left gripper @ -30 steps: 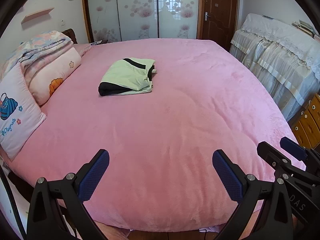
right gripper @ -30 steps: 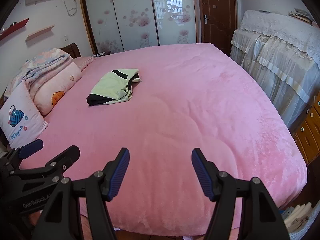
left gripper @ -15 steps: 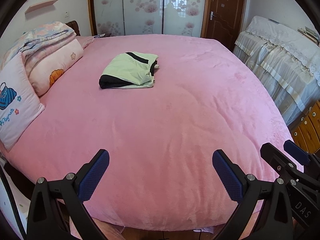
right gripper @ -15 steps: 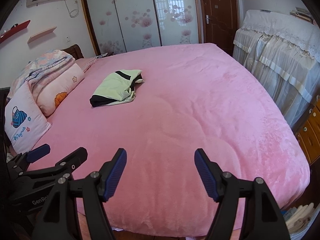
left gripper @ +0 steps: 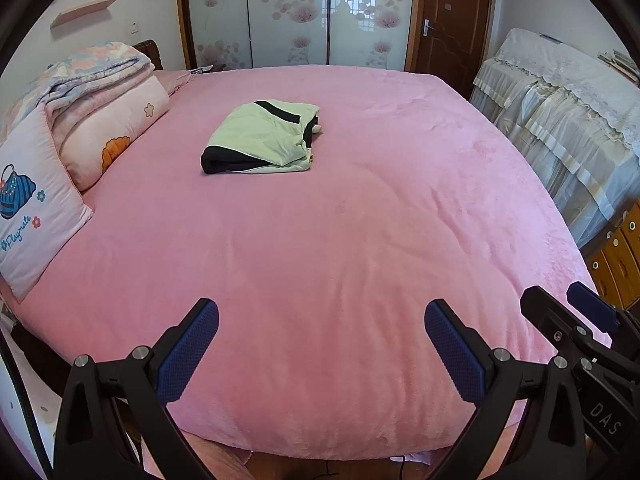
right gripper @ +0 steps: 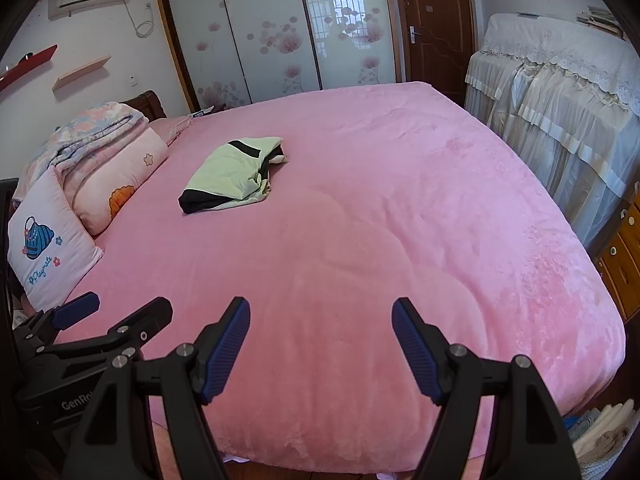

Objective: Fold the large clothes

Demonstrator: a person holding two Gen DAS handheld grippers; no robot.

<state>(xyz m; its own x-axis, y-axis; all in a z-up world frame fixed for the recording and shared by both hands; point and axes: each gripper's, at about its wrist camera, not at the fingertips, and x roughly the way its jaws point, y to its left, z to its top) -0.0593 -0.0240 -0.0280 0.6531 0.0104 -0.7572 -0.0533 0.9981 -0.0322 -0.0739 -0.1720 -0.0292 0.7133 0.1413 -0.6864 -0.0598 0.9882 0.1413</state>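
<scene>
A folded pale green and black garment [left gripper: 262, 136] [right gripper: 234, 174] lies on the pink bed [left gripper: 340, 240] [right gripper: 360, 220], toward its far left. My left gripper [left gripper: 322, 322] hangs open over the near edge of the bed, with nothing between its blue pads. Beside it on the right, my right gripper [right gripper: 320, 320] is open as well and holds nothing. Both grippers are far from the garment. The right gripper's fingers [left gripper: 588, 312] show at the right edge of the left wrist view, and the left gripper's fingers [right gripper: 76, 312] show at the left edge of the right wrist view.
Pillows [left gripper: 36, 208] and a folded quilt [left gripper: 92, 76] are stacked at the bed's left side. Lace-draped furniture [right gripper: 560, 92] and wooden drawers [left gripper: 616, 256] stand to the right. Sliding wardrobe doors [left gripper: 296, 12] and a brown door [left gripper: 452, 20] are behind the bed.
The right gripper's jaws spread a little wider. Both views shifted slightly, so the garment sits a bit lower in the picture; the garment itself has not moved.
</scene>
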